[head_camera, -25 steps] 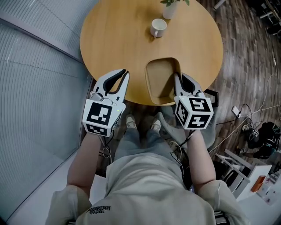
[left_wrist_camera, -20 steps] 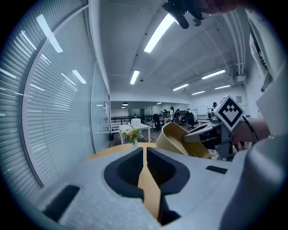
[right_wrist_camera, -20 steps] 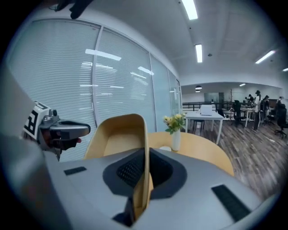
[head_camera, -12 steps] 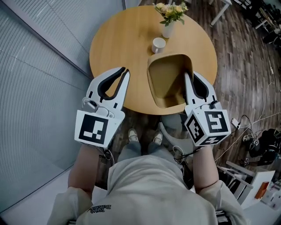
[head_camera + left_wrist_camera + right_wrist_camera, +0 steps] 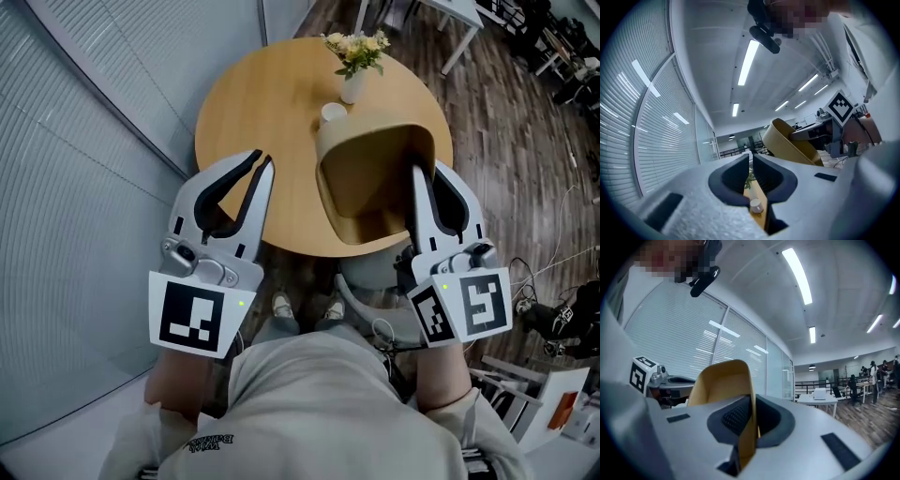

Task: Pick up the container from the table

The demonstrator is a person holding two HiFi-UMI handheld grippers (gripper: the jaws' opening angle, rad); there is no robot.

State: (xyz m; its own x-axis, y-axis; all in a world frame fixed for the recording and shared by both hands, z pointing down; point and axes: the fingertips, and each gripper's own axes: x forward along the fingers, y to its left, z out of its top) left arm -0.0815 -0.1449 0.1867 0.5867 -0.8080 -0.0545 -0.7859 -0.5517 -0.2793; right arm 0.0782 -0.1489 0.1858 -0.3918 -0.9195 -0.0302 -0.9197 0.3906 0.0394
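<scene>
Round wooden table (image 5: 272, 122) farther below than a second ago: container (image 5: 370, 178) raised off it, tilted, right wall clamped in right gripper (image 5: 418, 173). At 9 o'clock, left gripper (image 5: 263, 161) pinched together, empty. Pick-up looks done.

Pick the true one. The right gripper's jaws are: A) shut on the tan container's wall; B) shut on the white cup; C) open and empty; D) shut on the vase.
A: its own view shows the right gripper pinching the thin wall of the tan container.
</scene>
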